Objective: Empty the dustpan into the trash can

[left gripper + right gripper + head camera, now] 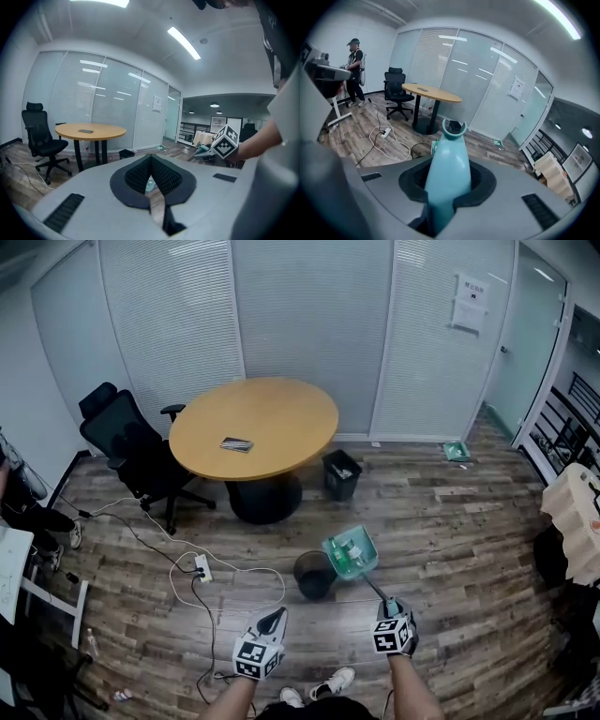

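The right gripper (388, 608) pinches the teal handle (449, 173) of the dustpan (352, 553), its jaws clamped on either side of it. The pan, with litter in it, hangs above the wood floor (450, 540), overlapping the right rim of the round black trash can (313, 575). The left gripper (275, 619) hovers to the left of the right one, jaws pressed together on nothing. Beyond the trash can stand a round wooden table (272, 413) and a square black bin (340, 473).
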Demonstrator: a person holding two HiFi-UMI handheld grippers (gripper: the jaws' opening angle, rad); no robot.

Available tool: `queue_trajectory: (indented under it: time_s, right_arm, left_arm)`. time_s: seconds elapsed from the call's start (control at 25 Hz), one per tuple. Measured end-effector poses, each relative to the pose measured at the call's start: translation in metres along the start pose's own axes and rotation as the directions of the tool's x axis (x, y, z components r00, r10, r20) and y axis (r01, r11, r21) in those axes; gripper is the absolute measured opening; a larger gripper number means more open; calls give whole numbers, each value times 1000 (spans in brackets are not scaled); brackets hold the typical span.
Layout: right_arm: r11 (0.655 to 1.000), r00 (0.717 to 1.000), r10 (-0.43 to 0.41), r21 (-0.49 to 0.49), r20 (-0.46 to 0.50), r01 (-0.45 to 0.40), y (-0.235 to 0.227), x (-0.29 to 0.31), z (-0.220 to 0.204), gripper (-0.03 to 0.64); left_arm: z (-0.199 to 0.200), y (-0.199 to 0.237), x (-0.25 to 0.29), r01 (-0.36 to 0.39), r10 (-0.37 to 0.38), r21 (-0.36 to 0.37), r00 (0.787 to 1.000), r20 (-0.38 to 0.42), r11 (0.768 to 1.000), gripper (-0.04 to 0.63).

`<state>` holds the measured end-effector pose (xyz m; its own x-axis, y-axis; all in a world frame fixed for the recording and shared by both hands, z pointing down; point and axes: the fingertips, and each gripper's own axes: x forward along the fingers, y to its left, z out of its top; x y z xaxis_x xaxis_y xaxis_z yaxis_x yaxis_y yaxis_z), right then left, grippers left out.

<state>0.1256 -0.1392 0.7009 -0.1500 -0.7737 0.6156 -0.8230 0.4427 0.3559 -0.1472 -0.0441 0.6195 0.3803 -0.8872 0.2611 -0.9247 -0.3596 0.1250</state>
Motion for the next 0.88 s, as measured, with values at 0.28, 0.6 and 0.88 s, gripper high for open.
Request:
queue_trajectory:
  time_s: [0.28, 0.6, 0.88]
  right_arm:
    - [970, 1000, 27, -241, 5, -25, 21, 7, 16, 101]
    - [854, 997, 73, -517, 26, -49, 41, 6, 30, 101]
    - [642, 990, 137, -764, 29, -67, 72, 7, 40, 101]
  left_arm:
    - [-1, 9, -6, -9, 9, -7, 1000, 3, 1000, 11]
    - [-4, 13, -9, -23, 23, -11, 1000, 1, 1000, 11]
    - [-12, 19, -8, -38, 38, -14, 999, -19, 999, 11]
